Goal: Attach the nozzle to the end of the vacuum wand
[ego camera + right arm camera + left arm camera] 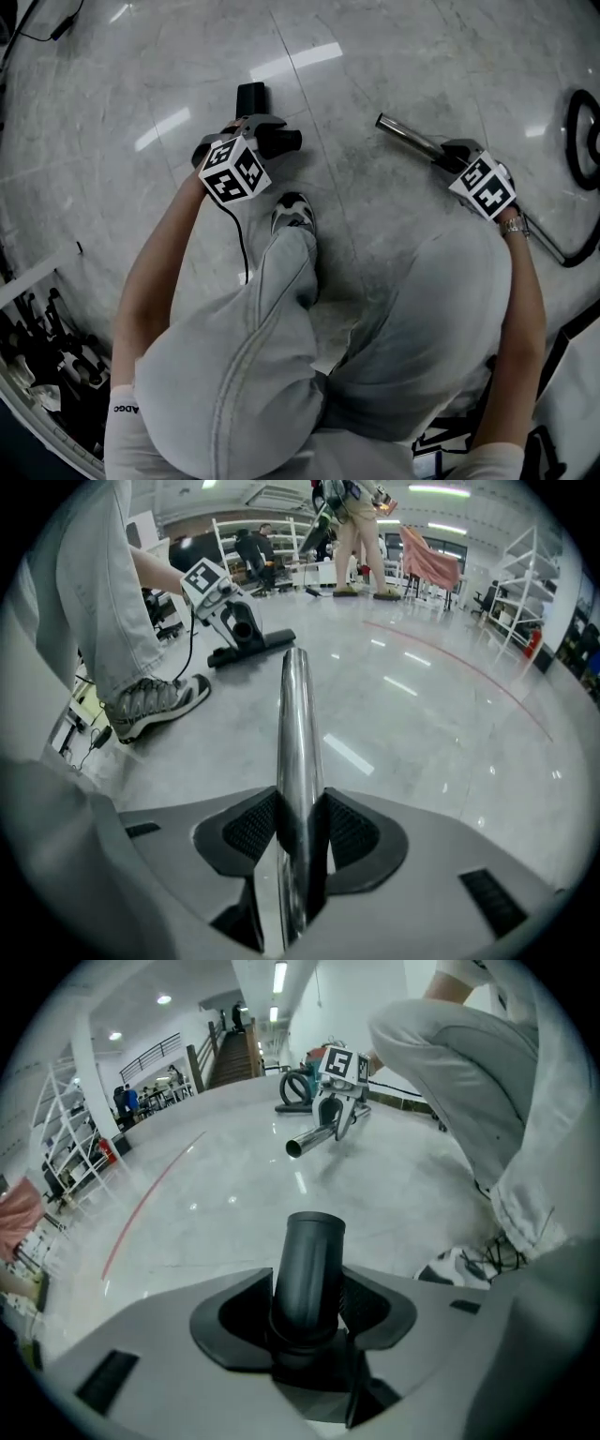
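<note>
The black floor nozzle lies on the marble floor, its round neck tube pointing away between the jaws of my left gripper. Both pads sit against the neck, so the left gripper is shut on it. The chrome vacuum wand slants over the floor to the right, its open end toward the nozzle. My right gripper is shut on the wand, which runs straight out between its pads. The wand's tip and the nozzle are apart, with bare floor between them.
The person's grey sneaker stands on the floor between the two grippers, close under the nozzle. A black hose loops at the far right, and a thin black cable trails from the left gripper. Racks and people stand in the distance.
</note>
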